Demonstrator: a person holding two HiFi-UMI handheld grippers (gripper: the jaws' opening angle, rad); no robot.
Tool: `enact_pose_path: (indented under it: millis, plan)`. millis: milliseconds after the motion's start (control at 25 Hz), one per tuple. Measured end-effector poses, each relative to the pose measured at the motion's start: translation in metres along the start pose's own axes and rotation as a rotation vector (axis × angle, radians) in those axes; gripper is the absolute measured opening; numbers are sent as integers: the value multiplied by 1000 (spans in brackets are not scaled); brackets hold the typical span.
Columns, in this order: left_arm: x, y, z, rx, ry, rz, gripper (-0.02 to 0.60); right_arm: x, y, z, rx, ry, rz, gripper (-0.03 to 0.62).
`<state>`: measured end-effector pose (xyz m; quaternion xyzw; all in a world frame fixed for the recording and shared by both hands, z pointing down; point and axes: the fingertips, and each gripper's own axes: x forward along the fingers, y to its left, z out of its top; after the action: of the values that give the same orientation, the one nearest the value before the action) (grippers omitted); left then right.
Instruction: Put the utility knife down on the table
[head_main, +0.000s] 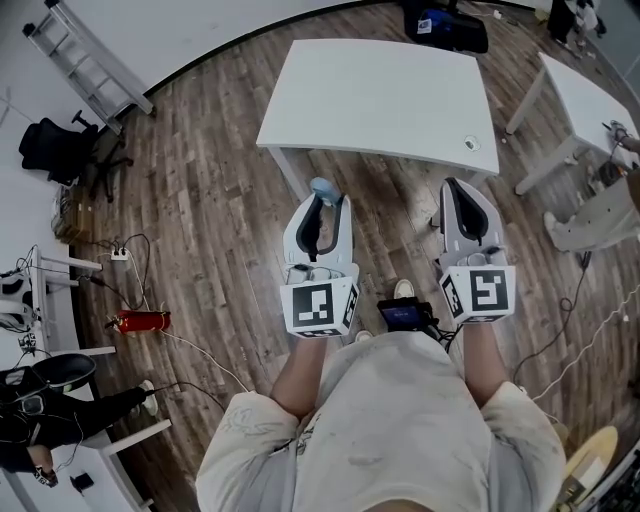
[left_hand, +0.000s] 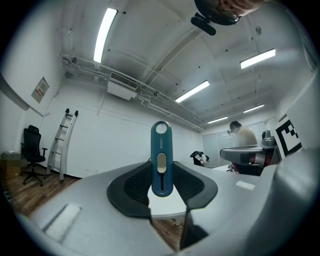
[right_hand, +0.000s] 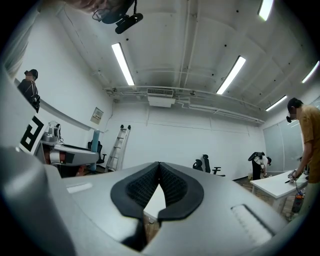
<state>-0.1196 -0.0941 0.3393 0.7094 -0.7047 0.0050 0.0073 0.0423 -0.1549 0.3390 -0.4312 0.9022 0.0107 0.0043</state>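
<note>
Nothing is set down yet: the left gripper (head_main: 322, 203) clamps the teal utility knife (left_hand: 161, 165) short of the tabletop (head_main: 380, 95); the right gripper (right_hand: 159, 167) is closed and empty.

utility knife (left_hand: 161, 165): in left hand-held gripper (head_main: 327, 203) | table (head_main: 380, 95): ahead | ladder (head_main: 85, 60): far left

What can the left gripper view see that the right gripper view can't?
Only the left gripper view shows the teal utility knife, standing upright and pinched between the jaws. Only the right gripper view shows jaws closed together with nothing in them, plus a person in an orange-brown shirt at the far right. Both show a leaning ladder and long ceiling lights.
</note>
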Motion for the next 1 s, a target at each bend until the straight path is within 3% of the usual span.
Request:
enact_pose_path:
  millis: [560, 1000]
  plan:
    - [2, -9, -1, -34, -2, -52, 149, -11, -3, 0, -3, 14, -51, 5]
    - [3, -6, 4, -13, -15, -55, 149, -8, -4, -2, 17, 3, -67, 5]
